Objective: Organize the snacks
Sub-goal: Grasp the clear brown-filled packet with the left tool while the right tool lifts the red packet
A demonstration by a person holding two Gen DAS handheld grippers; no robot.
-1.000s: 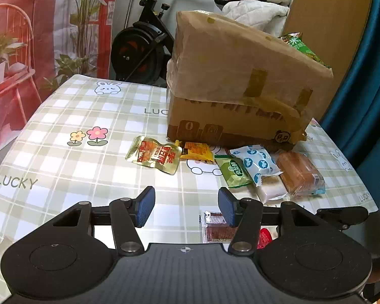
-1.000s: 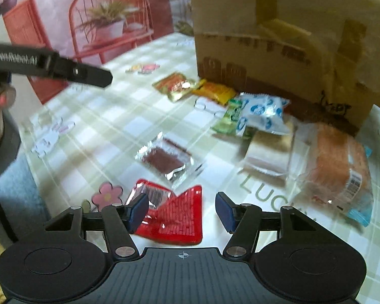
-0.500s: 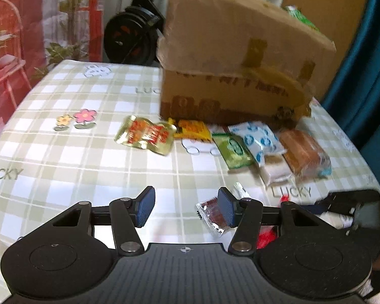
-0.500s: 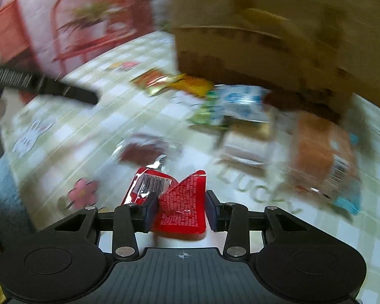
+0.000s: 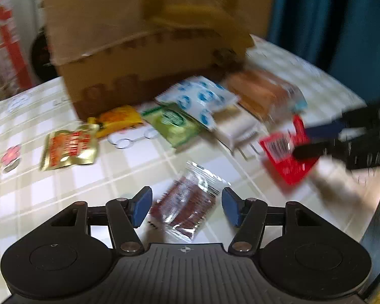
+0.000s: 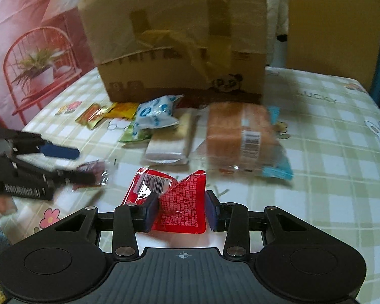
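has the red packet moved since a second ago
Yes. In the right wrist view the red packet lay flat by the pink flower print; now the right tongs, having closed on it, hold it crumpled and nearer the bread.

"LUCKY" on checked tablecloth (image 6: 316,116)

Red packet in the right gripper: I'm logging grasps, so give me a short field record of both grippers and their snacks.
right gripper: shut on red packet, which is buckled between the pads
left gripper: open, jaws just widened
between left jaws: clear packet of brown snack, not pinched
surface: checked tablecloth
behind: cardboard box
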